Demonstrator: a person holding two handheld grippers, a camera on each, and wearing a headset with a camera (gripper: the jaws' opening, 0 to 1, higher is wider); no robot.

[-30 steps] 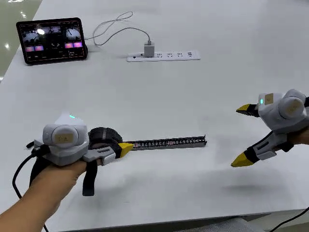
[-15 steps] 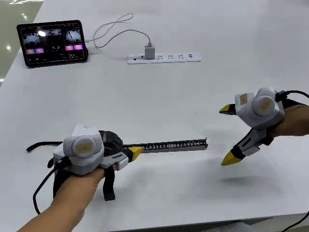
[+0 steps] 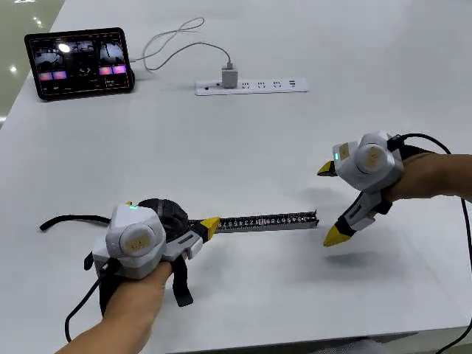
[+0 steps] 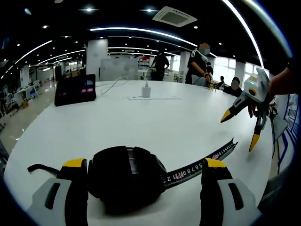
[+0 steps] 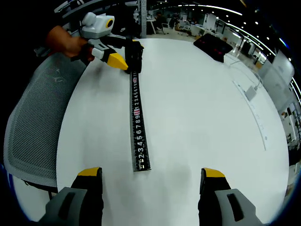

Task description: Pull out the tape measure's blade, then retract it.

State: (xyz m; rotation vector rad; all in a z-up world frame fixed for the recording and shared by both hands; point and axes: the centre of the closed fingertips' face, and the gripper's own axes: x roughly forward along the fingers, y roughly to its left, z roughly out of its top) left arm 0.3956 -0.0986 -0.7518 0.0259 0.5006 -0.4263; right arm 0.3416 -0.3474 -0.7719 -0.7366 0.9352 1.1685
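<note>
The black tape measure case (image 3: 164, 210) lies on the white table (image 3: 243, 147), its blade (image 3: 265, 220) drawn out to the right and flat on the surface. My left gripper (image 3: 193, 217) is open, its yellow-tipped jaws on either side of the case (image 4: 127, 176), with the blade (image 4: 197, 168) running out past the right jaw. My right gripper (image 3: 330, 203) hovers open just right of the blade's end hook. In the right gripper view the blade (image 5: 138, 122) ends a little ahead of the open right gripper (image 5: 150, 173), slightly left of centre.
A tablet (image 3: 80, 62) stands at the far left. A power strip (image 3: 251, 87) with a charger and white cable lies at the back. A black strap (image 3: 66, 221) trails left of the case. A mesh chair (image 5: 37, 127) sits at the near table edge. People (image 4: 200, 63) stand beyond the table.
My right gripper has moved left and down toward the blade's end. The left gripper has shifted right along the case. The blade's end has stayed in place.
</note>
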